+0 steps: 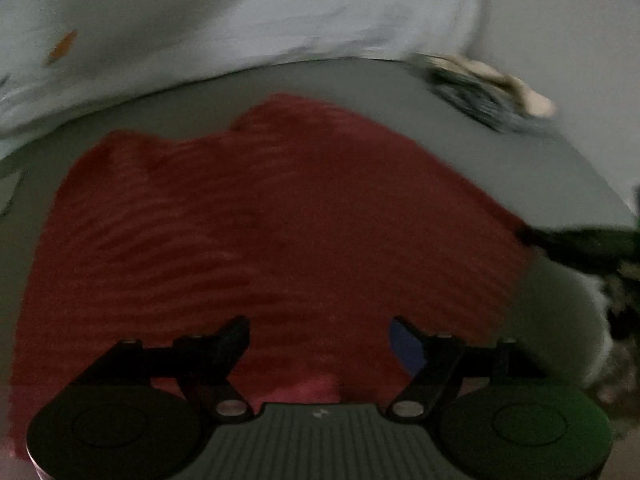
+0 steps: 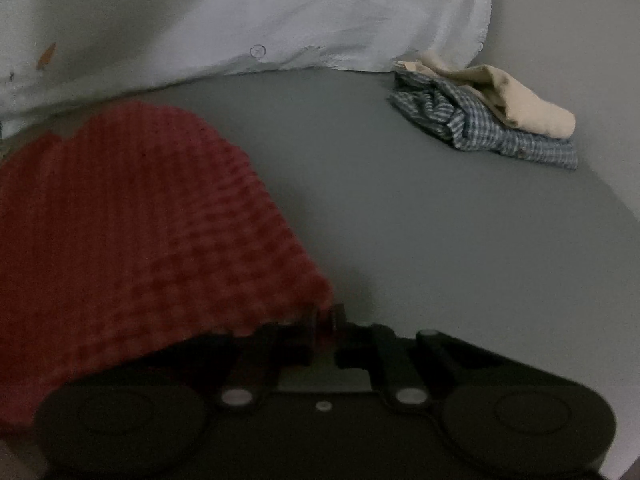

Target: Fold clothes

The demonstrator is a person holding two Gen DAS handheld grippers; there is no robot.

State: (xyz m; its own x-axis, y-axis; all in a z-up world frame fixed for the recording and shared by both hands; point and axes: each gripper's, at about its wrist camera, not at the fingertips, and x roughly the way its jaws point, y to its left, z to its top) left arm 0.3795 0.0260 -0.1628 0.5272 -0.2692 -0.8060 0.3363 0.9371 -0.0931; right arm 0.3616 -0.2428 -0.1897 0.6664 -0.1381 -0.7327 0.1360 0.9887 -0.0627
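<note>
A red knitted garment (image 1: pixel 256 216) lies spread over the grey table (image 1: pixel 500 168). My left gripper (image 1: pixel 320 334) hovers low over its near part. The black fingers (image 1: pixel 234 334) stand wide apart, and only a small hump of red cloth shows by the gripper's base. In the right wrist view the same red garment (image 2: pixel 132 232) rises from the left toward my right gripper (image 2: pixel 325 317). That gripper is shut on the garment's corner, and a bit of red shows between the closed fingers. The frame is blurred around the cloth.
A white cloth (image 2: pixel 240 20) with small orange marks hangs along the back of the grey table (image 2: pixel 440 220). A crumpled blue checked shirt (image 2: pixel 480 128) with a beige cloth (image 2: pixel 520 100) on it lies at the back right. A dark blurred shape (image 1: pixel 588 240) sits at the right edge.
</note>
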